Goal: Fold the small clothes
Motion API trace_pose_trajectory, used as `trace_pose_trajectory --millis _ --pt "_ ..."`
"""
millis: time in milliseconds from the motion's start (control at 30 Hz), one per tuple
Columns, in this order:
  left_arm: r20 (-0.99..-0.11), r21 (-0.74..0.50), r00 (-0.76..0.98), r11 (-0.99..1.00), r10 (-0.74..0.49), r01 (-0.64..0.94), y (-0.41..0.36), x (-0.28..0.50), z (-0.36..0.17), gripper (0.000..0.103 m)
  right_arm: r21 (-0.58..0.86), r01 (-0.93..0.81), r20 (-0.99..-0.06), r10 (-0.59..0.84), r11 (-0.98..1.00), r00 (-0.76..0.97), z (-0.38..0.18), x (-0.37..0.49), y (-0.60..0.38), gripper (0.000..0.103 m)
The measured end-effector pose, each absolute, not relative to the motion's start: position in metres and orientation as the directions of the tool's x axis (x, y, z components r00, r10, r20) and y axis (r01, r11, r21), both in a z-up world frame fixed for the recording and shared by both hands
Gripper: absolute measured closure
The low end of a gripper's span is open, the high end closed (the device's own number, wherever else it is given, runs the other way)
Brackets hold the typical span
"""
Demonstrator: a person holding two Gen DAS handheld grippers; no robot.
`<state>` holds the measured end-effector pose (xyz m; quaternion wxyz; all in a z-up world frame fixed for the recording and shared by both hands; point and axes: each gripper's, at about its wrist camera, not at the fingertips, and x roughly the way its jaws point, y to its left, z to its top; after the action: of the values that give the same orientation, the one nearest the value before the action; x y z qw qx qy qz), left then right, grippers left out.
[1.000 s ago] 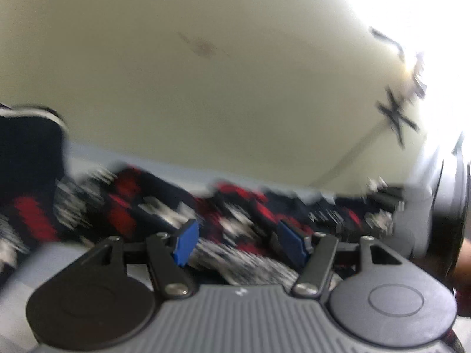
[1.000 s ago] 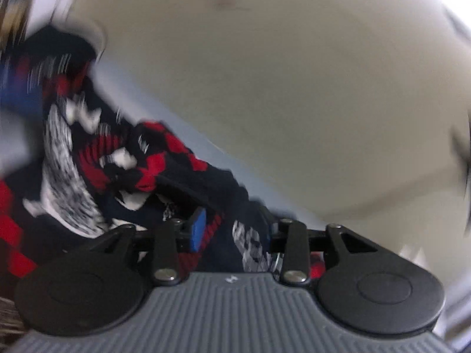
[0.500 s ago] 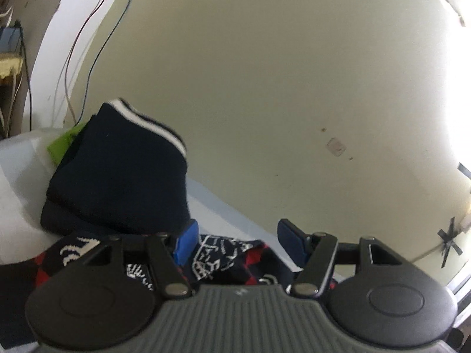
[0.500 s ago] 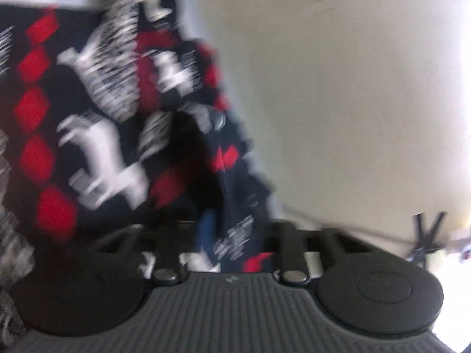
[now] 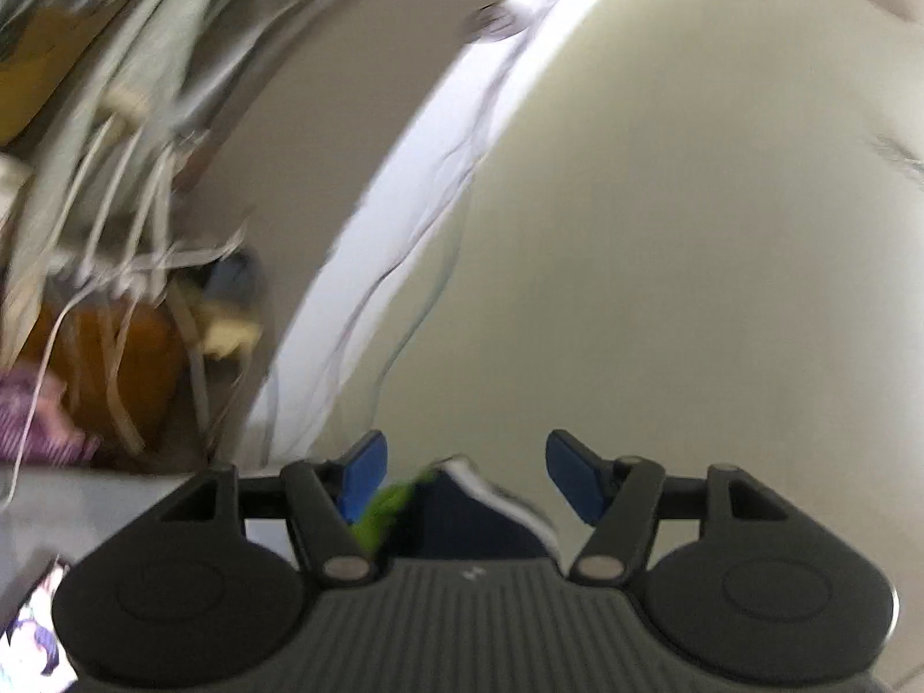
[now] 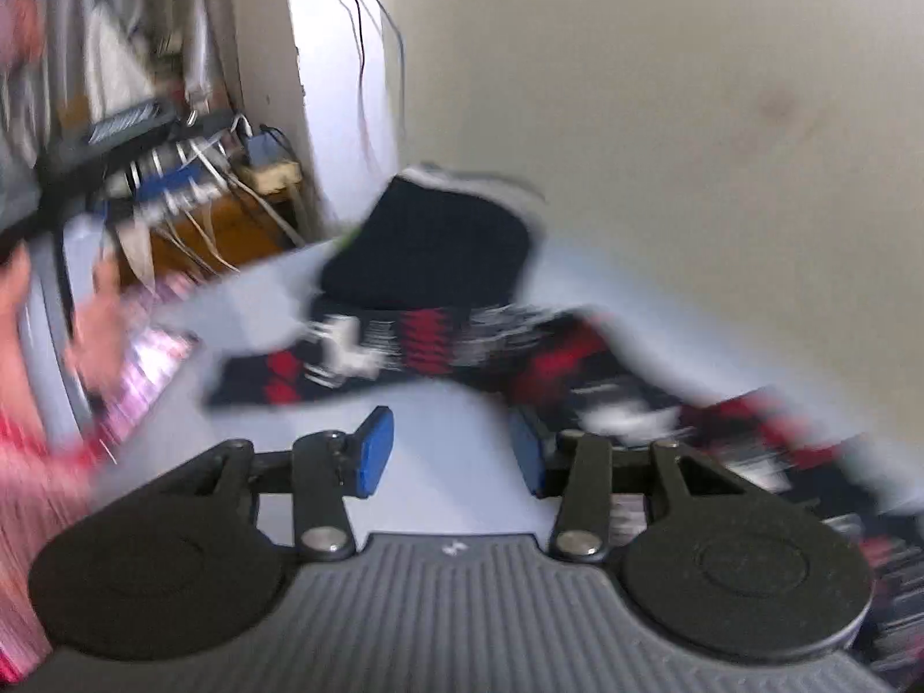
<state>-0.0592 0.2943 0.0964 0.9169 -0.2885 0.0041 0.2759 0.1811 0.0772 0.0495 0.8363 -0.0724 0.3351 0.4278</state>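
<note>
The navy, red and white patterned garment lies spread on the pale table, running off to the right. Behind it sits a folded dark navy piece with a white-striped edge. My right gripper hangs open just short of the patterned garment, with only bare table between its blue pads. In the left wrist view my left gripper is open and points almost level at the wall. The top of the navy piece and a green cloth show low between its fingers, farther off and not touched.
A cream wall backs the table. To the left, past a white corner post, stands a cluttered shelf with cables and an orange-brown box. A person's hand and a pink striped sleeve blur the right wrist view's left edge.
The right gripper has let go of the patterned garment and drawn back and up; the cloth now lies ahead of it. The left gripper has swung left and lifted, from the garment towards the wall and shelf.
</note>
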Motion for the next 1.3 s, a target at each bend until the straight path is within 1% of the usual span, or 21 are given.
trace_pose_trajectory --millis 67,200,267,300,333,367,467,567,667,733,800,900,933,1000,1067,1100,1133,1200,1233,1267,1300 --pt "-0.215 -0.535 0.854 0.674 0.475 -0.510 0.299 -0.048 0.088 0.044 0.279 -0.712 -0.651 0.671 0.645 0.354 0.025 0.201 0.111 0.054" --pt "-0.185 -0.520 0.871 0.707 0.455 -0.480 0.292 -0.046 0.085 0.043 0.553 -0.528 -0.595 0.749 0.644 0.291 -0.014 0.231 0.138 0.054" --pt "-0.176 -0.502 0.877 0.725 0.448 -0.471 0.287 -0.043 0.084 0.042 0.640 -0.440 -0.576 0.772 0.630 0.268 -0.027 0.235 0.144 0.056" --pt "-0.178 -0.493 0.877 0.731 0.446 -0.472 0.286 -0.039 0.084 0.042 0.671 -0.414 -0.553 0.787 0.615 0.274 -0.027 0.231 0.144 0.074" --pt "-0.183 -0.483 0.876 0.735 0.447 -0.476 0.284 -0.036 0.082 0.042 0.692 -0.397 -0.556 0.796 0.603 0.238 -0.025 0.228 0.145 0.095" --pt "-0.187 -0.477 0.875 0.737 0.447 -0.478 0.284 -0.039 0.080 0.042 0.701 -0.393 -0.563 0.800 0.595 0.209 -0.022 0.223 0.145 0.096" --pt "-0.190 -0.482 0.876 0.735 0.444 -0.477 0.284 -0.039 0.078 0.042 0.653 -0.507 -0.544 0.814 0.562 0.201 0.008 0.209 0.125 0.097" --pt "-0.194 -0.475 0.879 0.743 0.434 -0.472 0.282 -0.037 0.079 0.042 0.591 -0.585 -0.548 0.809 0.555 0.214 0.050 0.200 0.070 0.097" --pt "-0.213 -0.442 0.890 0.772 0.404 -0.457 0.273 -0.028 0.078 0.041 0.474 -0.659 -0.586 0.768 0.584 0.259 0.099 0.180 -0.008 0.097" --pt "-0.230 -0.410 0.902 0.804 0.366 -0.431 0.261 -0.017 0.076 0.041 0.365 -0.665 -0.635 0.697 0.651 0.334 0.123 0.164 -0.059 0.097" --pt "-0.273 -0.370 0.910 0.839 0.313 -0.400 0.246 0.002 0.072 0.041 0.263 -0.648 -0.660 0.623 0.715 0.419 0.141 0.148 -0.107 0.097" --pt "-0.361 -0.353 0.920 0.890 0.154 -0.288 0.218 0.035 0.065 0.041 0.064 -0.578 -0.670 0.464 0.814 0.579 0.151 0.128 -0.159 0.096" --pt "-0.385 -0.349 0.917 0.903 0.107 -0.252 0.207 0.046 0.065 0.041 -0.008 -0.538 -0.664 0.398 0.843 0.633 0.149 0.123 -0.173 0.096" --pt "-0.430 -0.334 0.902 0.922 0.036 -0.196 0.185 0.068 0.064 0.041 -0.046 -0.447 -0.637 0.318 0.894 0.702 0.139 0.122 -0.199 0.089" --pt "-0.474 -0.321 0.880 0.937 -0.035 -0.136 0.162 0.089 0.064 0.041 0.013 -0.370 -0.597 0.304 0.929 0.742 0.127 0.122 -0.229 0.074" --pt "-0.494 -0.314 0.867 0.944 -0.070 -0.102 0.150 0.100 0.063 0.040 0.074 -0.345 -0.584 0.321 0.936 0.745 0.120 0.122 -0.245 0.061" --pt "-0.511 -0.303 0.854 0.950 -0.095 -0.076 0.138 0.108 0.061 0.040 0.139 -0.318 -0.570 0.338 0.938 0.749 0.112 0.120 -0.258 0.058" --pt "-0.546 -0.274 0.829 0.961 -0.117 -0.045 0.116 0.125 0.056 0.039 0.220 -0.300 -0.551 0.372 0.928 0.747 0.096 0.114 -0.275 0.056" --pt "-0.562 -0.263 0.817 0.964 -0.129 -0.029 0.105 0.133 0.053 0.038 0.242 -0.295 -0.550 0.381 0.924 0.743 0.087 0.112 -0.274 0.050" --pt "-0.573 -0.259 0.806 0.966 -0.147 -0.008 0.094 0.140 0.049 0.037 0.254 -0.286 -0.555 0.382 0.924 0.739 0.079 0.109 -0.269 0.045" --pt "-0.578 -0.258 0.799 0.966 -0.167 0.015 0.085 0.145 0.046 0.033 0.258 -0.281 -0.561 0.380 0.925 0.735 0.070 0.107 -0.267 0.039"
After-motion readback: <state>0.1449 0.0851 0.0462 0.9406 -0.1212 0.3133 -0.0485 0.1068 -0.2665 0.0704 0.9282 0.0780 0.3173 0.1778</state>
